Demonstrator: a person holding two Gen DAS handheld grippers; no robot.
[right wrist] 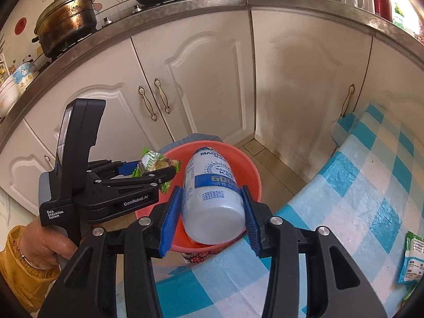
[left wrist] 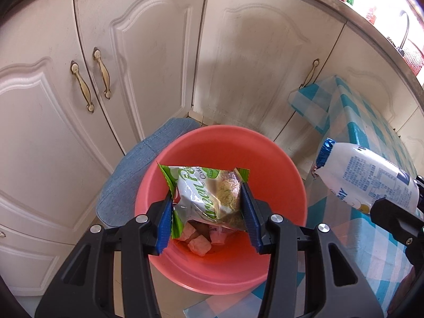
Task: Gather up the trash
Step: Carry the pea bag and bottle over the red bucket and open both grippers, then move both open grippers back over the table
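Left wrist cam: left gripper (left wrist: 209,212) clamped on a green cookie packet (left wrist: 212,193) right above the red bin (left wrist: 278,175). Right wrist cam: right gripper (right wrist: 210,216) pinching a white bottle (right wrist: 212,196) over that bin's near rim.

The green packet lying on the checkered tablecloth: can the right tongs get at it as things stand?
Probably not yet. The way to the green packet looks free on the tablecloth, but the right tongs are already shut on a white bottle, which must go first.

My left gripper (left wrist: 206,206) points steeply down, jaws clamped on a packet (left wrist: 209,196); my right gripper (right wrist: 212,214) likewise clamps a bottle (right wrist: 212,193).
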